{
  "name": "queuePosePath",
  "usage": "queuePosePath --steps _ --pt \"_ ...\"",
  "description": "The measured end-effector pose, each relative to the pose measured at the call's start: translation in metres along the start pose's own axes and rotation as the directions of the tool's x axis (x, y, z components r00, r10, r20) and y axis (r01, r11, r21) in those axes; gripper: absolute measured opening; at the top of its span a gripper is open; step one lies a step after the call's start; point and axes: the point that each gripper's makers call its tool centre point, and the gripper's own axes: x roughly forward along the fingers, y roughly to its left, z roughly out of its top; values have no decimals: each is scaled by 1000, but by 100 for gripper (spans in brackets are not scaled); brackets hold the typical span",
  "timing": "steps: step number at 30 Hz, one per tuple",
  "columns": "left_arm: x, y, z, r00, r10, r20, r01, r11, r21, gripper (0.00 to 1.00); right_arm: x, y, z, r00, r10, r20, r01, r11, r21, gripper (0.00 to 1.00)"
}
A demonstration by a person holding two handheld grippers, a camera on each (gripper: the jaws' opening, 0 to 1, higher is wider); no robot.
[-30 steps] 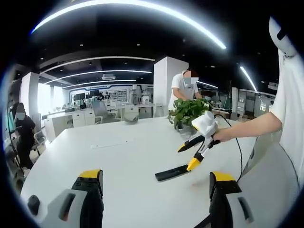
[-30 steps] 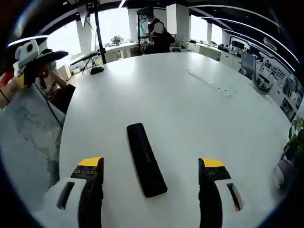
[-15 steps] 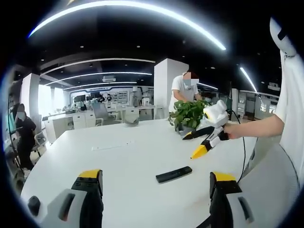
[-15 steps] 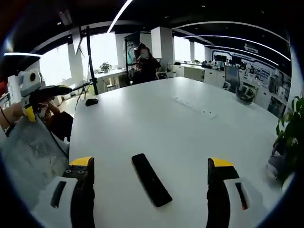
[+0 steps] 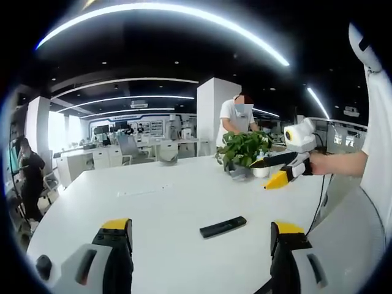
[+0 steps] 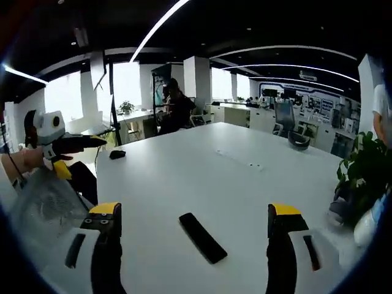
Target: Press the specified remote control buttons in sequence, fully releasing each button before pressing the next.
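Note:
A slim black remote control (image 5: 223, 226) lies flat on the white table (image 5: 159, 202), untouched. My left gripper (image 5: 201, 227) stands open low over the near edge, the remote just past its jaws. My right gripper (image 5: 262, 174), held by a hand at the right, hovers open well above the table, beyond the remote. In the right gripper view the remote (image 6: 202, 237) lies between and below that gripper's own open jaws (image 6: 195, 211). The left gripper (image 6: 82, 156) shows far left in a hand, open.
A potted green plant (image 5: 242, 147) stands at the far side of the table (image 6: 245, 184); it shows at the right as the plant (image 6: 364, 171). A small black object (image 6: 117, 154) sits near the table's left edge. People (image 5: 236, 116) stand behind, with desks and chairs beyond.
My right gripper has risen and drawn back from the remote, which now looks smaller in its view. The remote stays put on the table. The left gripper has held still.

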Motion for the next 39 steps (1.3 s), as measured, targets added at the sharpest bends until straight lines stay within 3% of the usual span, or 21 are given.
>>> queuePosePath --steps 5,17,23,28,39 --pt "-1 1 0 1000 6 1 -6 1000 0 97 -12 7 -1 1000 -14 -1 14 1000 3 100" --pt "0 -4 -7 999 -14 -29 14 1000 2 97 -48 12 -8 992 -130 3 130 991 42 100" --pt "1 -3 -10 999 -13 -45 13 1000 5 97 -60 9 -18 978 -210 -14 210 973 90 100" --pt "1 -1 -15 998 2 -70 -1 1000 7 97 -70 16 -26 971 -239 -24 240 963 118 100" --pt "1 -4 -14 998 -13 -65 14 1000 18 96 -84 30 -46 957 -286 -52 290 949 122 100"
